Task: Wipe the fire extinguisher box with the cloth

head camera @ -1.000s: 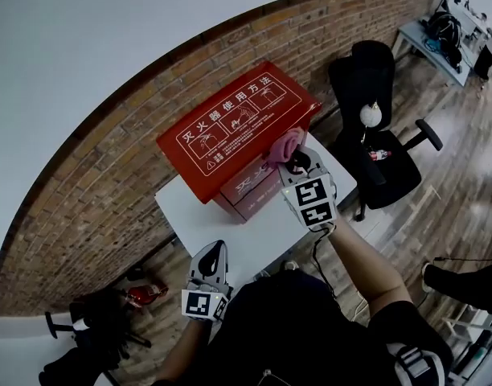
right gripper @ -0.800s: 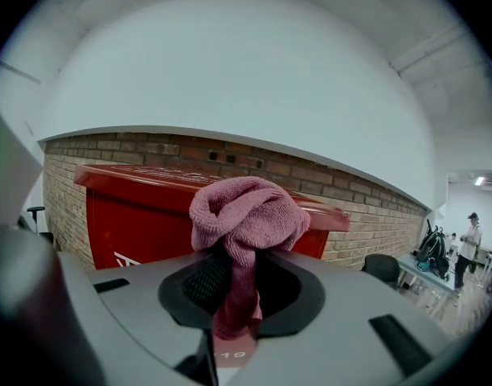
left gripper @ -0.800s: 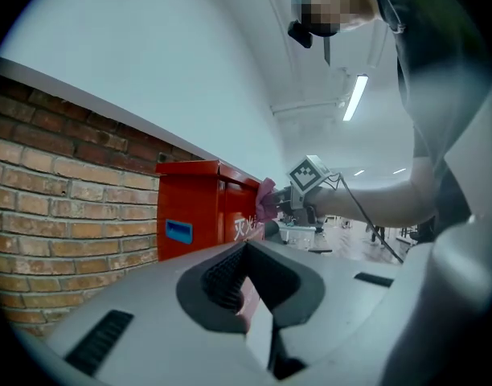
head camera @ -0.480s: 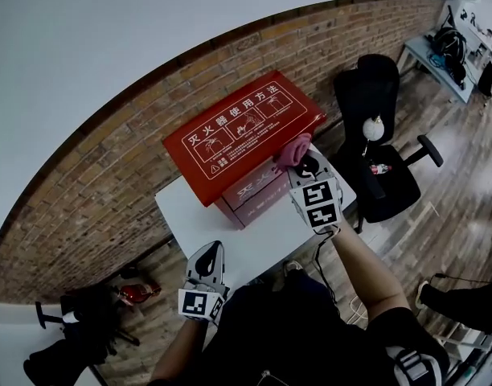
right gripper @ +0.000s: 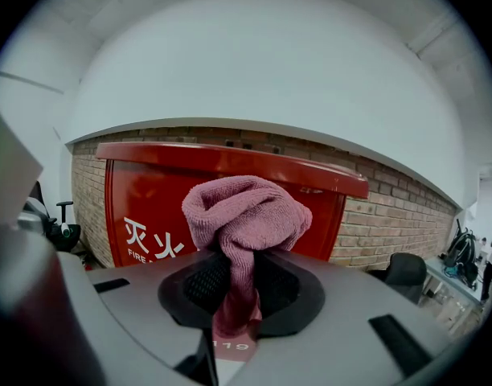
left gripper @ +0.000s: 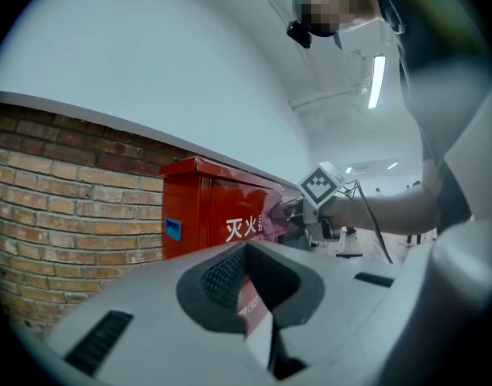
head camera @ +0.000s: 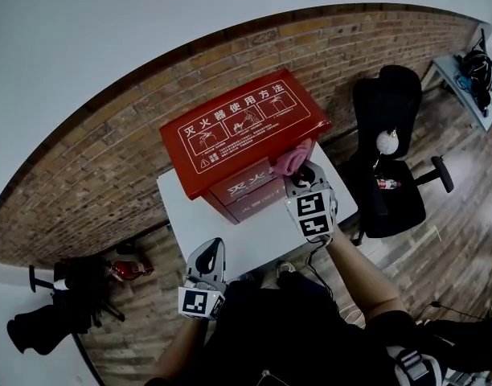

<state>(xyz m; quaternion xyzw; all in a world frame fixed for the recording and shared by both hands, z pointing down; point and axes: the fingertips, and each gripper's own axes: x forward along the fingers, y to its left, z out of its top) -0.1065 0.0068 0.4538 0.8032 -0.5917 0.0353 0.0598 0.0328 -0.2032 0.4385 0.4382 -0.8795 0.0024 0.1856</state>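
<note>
Your right tongs pinched the bunched cloth at the near right corner of the box, ready to wipe. Your left tongs, pressed together and empty, hung idle off the bench.

White bench stands against brick wall; brick on lower part, plain white above. Wood-plank floor all round. Black office chair w/ armrests just right of bench. On its seat a small bottle; white round obj. in front of backrest, type unclear. Left of bench, on floor: small red item, and near it black gear, can't tell what. Far top right, light desk w/ black bag on it. Left gripper view: lit ceiling strip lamp.
</note>
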